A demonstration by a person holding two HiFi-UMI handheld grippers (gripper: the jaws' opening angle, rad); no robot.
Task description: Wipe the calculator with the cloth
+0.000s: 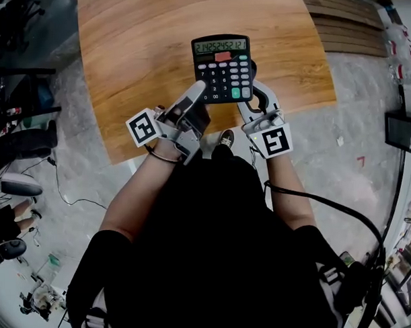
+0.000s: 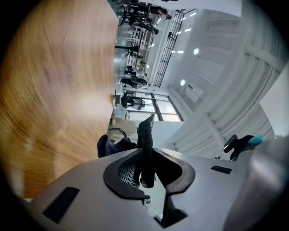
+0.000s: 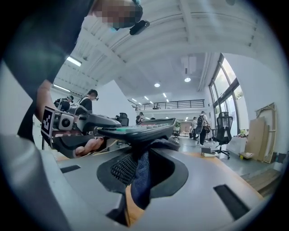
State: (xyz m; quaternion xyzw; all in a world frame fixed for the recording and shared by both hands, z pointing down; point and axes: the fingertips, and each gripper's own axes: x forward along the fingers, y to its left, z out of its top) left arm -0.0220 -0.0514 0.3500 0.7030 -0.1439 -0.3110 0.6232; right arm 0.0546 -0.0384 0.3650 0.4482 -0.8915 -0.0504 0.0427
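From above, most of the cloth [image 1: 253, 69] is hidden behind the calculator [image 1: 222, 68]. Only a small dark bit pokes out on its right side. You hold the calculator up in the air over the near edge of the table [image 1: 141, 48], with its keys facing you.

Your left gripper [image 1: 197, 93] is clenched on the calculator's lower left edge. In the left gripper view you only see the calculator from the side, as a thin black strip [image 2: 146, 144] between the jaws, so its keys are hidden there.

Your right gripper [image 1: 255, 85] is pinching the cloth. In the right gripper view the cloth [image 3: 141, 173] hangs folded between the jaws and touches the underside of the calculator [image 3: 135, 130]. Its lower end is cut off behind the gripper body.

The calculator is flat, black and hard, with small grey keys, one green key and one red key. The cloth is dark blue, soft and crumpled. The jaw pads are black with a bumpy net pattern. The gripper bodies are smooth and grey. The table top is brown wood with wavy lines.
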